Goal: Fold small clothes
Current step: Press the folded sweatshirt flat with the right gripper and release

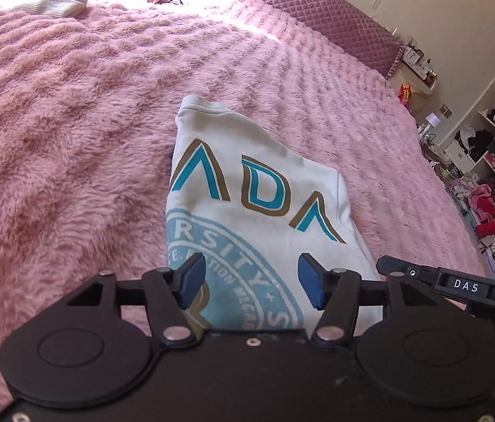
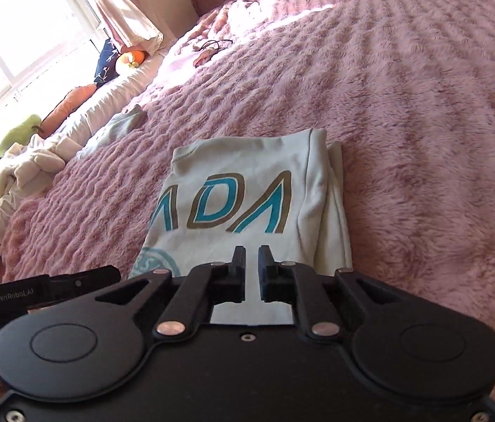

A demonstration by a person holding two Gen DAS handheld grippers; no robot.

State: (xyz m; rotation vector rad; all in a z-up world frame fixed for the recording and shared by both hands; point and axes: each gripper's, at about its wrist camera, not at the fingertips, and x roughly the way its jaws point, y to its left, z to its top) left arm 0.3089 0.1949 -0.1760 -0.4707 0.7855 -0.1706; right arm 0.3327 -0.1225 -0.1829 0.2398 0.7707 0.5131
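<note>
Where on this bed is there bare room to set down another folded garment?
Bare pink fuzzy blanket lies left of the folded white printed shirt, up to the white ribbed cloth. More lies to its right, toward the quilted purple headboard. It is crowded along the window-side edge with piled pale clothes.

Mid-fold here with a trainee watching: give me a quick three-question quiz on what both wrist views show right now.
1. True or false: the left gripper has its jaws spread wide.
2. The printed shirt lies on: A) a wooden desk B) a pink furry blanket C) a tiled floor.
3. Fill in: the right gripper has its fingers nearly ____, a narrow gap between them.

Key: 1 true; 2 B; 3 closed.
</note>
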